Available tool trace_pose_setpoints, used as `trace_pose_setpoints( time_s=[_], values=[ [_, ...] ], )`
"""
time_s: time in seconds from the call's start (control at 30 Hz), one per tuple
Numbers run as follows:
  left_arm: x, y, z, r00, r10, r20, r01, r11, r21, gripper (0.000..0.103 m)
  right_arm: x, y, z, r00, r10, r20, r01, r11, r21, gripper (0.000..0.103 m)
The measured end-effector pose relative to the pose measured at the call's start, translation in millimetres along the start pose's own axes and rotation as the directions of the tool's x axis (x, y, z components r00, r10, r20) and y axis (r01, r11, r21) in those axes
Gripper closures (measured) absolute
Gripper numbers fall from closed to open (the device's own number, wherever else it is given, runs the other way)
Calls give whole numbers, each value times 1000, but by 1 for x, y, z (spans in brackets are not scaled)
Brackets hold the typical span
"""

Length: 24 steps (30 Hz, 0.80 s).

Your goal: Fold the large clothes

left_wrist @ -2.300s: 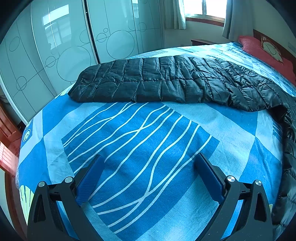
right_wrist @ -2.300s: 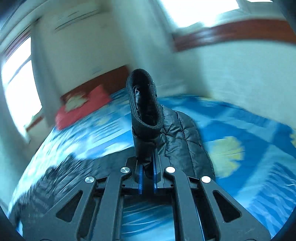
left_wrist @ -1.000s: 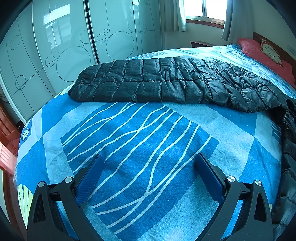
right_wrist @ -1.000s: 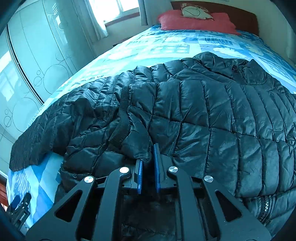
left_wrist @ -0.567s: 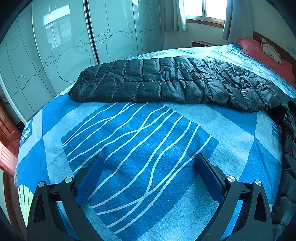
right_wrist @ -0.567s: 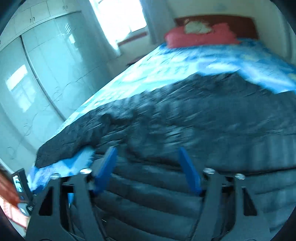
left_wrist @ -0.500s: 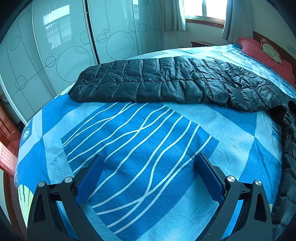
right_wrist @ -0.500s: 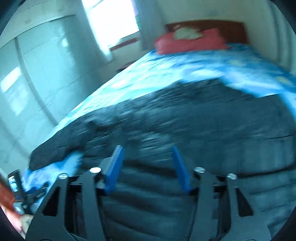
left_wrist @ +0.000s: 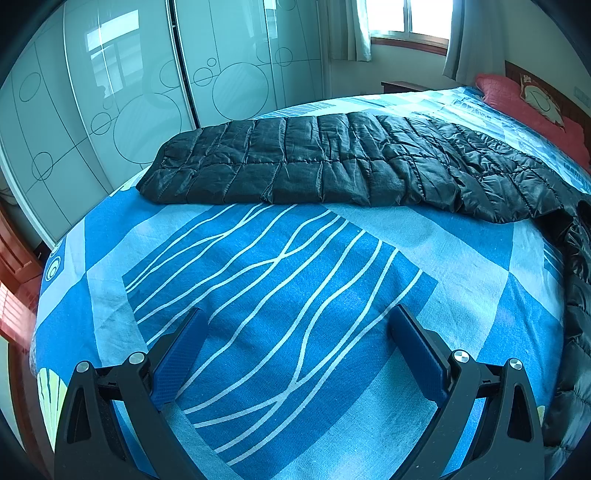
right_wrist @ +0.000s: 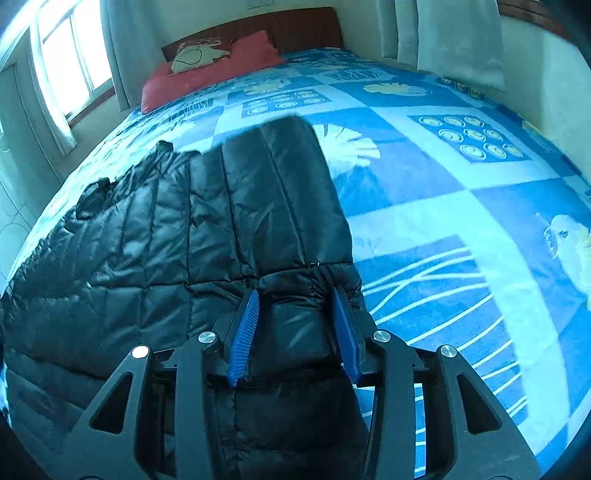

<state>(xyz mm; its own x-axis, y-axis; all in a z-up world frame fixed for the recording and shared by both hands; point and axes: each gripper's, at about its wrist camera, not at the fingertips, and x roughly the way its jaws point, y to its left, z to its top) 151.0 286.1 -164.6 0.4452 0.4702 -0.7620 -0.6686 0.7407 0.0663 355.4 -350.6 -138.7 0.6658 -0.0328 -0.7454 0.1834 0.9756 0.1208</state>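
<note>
A black quilted down jacket lies spread across the blue patterned bed, one long part stretching left towards the wardrobe. My left gripper hangs open over bare sheet in front of it, nothing between its fingers. In the right wrist view the jacket fills the left half, and its right edge meets bare sheet. My right gripper straddles that near right corner. Its jaws are partly apart and closing, with puffy fabric between the blue pads. I cannot see them pressing it.
Frosted glass wardrobe doors stand beyond the bed's far side. A red pillow and wooden headboard mark the head end. Curtains hang by the wall. Red-brown wooden furniture sits at the left edge.
My right gripper let go of the jacket fold it was shut on, opened, and swung right across the jacket to its edge by the bare sheet. The left gripper stayed put.
</note>
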Motion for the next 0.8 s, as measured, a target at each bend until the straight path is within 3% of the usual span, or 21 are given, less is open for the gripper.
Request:
trace_pose_setpoints(
  time_s=[0.1, 0.2, 0.33, 0.43, 0.6, 0.8],
  values=[
    [0, 0, 0, 1000, 1, 1, -1, 1000, 1, 4, -14, 7, 17, 997, 3, 75, -2, 1000, -18, 63],
    [1, 1, 1, 1000, 4, 1, -4, 1000, 2, 4, -3, 12, 42, 996, 23, 89, -23, 1000, -1, 62],
    [0, 0, 0, 1000, 5, 2, -5, 1000, 3, 4, 54, 11, 44, 999, -10, -53, 9, 1000, -9, 62],
    [0, 0, 0, 1000, 4, 3, -4, 1000, 3, 4, 46, 22, 55, 998, -49, -36, 48, 998, -38, 62],
    [0, -1, 0, 1000, 5, 3, -5, 1000, 3, 4, 33, 36, 86, 998, -8, 64, 9, 1000, -26, 62],
    [0, -1, -1, 1000, 6, 4, -6, 1000, 3, 4, 94, 42, 85, 997, -64, -31, 63, 997, -46, 58]
  ],
)
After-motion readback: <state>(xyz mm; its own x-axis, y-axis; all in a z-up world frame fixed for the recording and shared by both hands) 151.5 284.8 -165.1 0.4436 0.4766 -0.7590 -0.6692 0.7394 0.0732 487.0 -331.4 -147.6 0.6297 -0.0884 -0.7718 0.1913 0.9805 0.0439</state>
